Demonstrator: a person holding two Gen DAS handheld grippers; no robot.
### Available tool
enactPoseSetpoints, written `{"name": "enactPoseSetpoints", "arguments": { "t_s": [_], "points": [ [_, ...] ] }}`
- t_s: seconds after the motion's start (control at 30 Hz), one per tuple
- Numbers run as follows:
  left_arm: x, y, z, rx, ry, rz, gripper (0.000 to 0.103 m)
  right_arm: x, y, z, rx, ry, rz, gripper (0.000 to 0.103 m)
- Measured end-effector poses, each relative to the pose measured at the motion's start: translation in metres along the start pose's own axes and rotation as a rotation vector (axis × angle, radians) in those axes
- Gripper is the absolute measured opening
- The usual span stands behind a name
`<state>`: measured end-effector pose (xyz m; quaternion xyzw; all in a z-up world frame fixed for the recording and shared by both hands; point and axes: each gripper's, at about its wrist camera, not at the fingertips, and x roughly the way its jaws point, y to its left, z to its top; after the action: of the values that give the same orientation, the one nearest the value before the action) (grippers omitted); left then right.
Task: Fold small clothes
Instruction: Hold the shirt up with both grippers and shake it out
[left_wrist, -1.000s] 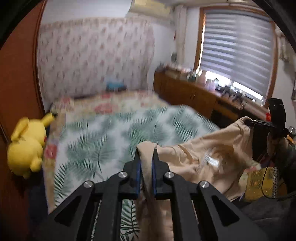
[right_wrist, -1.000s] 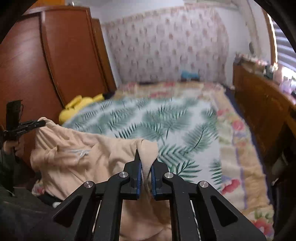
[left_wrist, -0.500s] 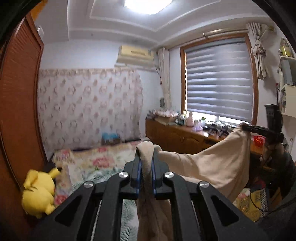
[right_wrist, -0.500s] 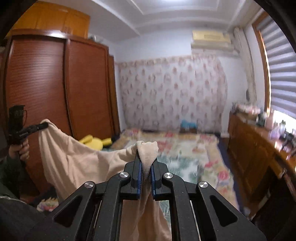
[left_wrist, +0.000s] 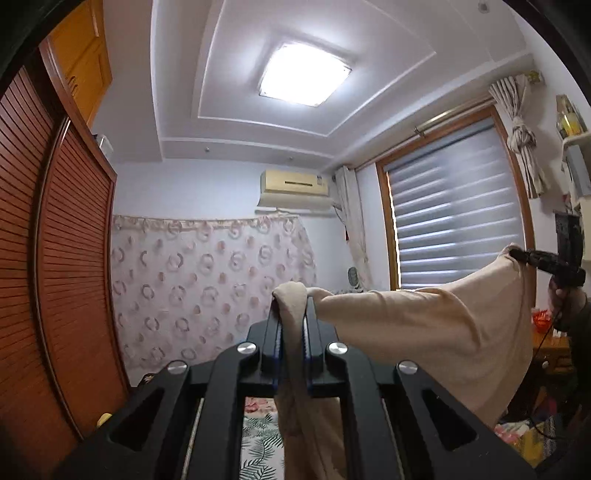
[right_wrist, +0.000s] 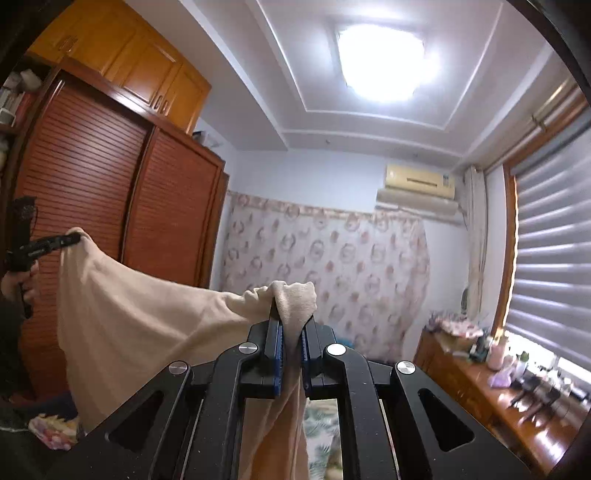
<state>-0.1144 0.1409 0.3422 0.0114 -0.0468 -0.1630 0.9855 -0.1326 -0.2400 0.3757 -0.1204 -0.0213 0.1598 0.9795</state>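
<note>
A beige garment (left_wrist: 424, 325) hangs stretched in the air between my two grippers. My left gripper (left_wrist: 291, 310) is shut on one corner of it, cloth bunched between the jaws. My right gripper (right_wrist: 291, 314) is shut on the other corner of the beige garment (right_wrist: 147, 314). In the left wrist view the right gripper (left_wrist: 546, 260) shows at the far right, pinching the cloth. In the right wrist view the left gripper (right_wrist: 55, 242) shows at the far left. Both are raised high, pointing at the far wall. The garment's lower part hangs below the frames.
The palm-leaf bed cover (left_wrist: 258, 439) shows only through gaps below the grippers. A wooden louvred wardrobe (right_wrist: 110, 206) stands at the left. A wooden dresser (right_wrist: 491, 398) with small items runs under the blinded window (left_wrist: 454, 214) at the right.
Both grippers have lifted the garment off the bed and tilted upward. The views now show ceiling and wall instead of the bed. The cloth hangs taut between them.
</note>
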Motion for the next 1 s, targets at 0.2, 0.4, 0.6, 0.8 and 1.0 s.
{"name": "enactPoseSetpoints", "arguments": {
  "t_s": [0.2, 0.4, 0.6, 0.8, 1.0],
  "points": [
    [0.018, 0.026, -0.019, -0.008, 0.037, 0.050, 0.006, 0.025, 0.000, -0.011, -0.025, 0.053, 0.006, 0.005],
    [0.087, 0.053, -0.066, -0.009, 0.147, 0.118, 0.006, 0.097, -0.008, -0.057, -0.019, 0.167, 0.036, 0.005],
    [0.175, 0.079, -0.141, -0.013, 0.274, 0.164, 0.006, 0.196, -0.021, -0.134, 0.007, 0.299, 0.075, 0.005],
    [0.266, 0.103, -0.242, -0.041, 0.438, 0.215, 0.006, 0.295, -0.031, -0.216, 0.019, 0.425, 0.102, 0.005],
    [0.338, 0.118, -0.339, -0.076, 0.589, 0.247, 0.006, 0.388, -0.031, -0.308, 0.028, 0.582, 0.101, 0.005]
  ]
}}
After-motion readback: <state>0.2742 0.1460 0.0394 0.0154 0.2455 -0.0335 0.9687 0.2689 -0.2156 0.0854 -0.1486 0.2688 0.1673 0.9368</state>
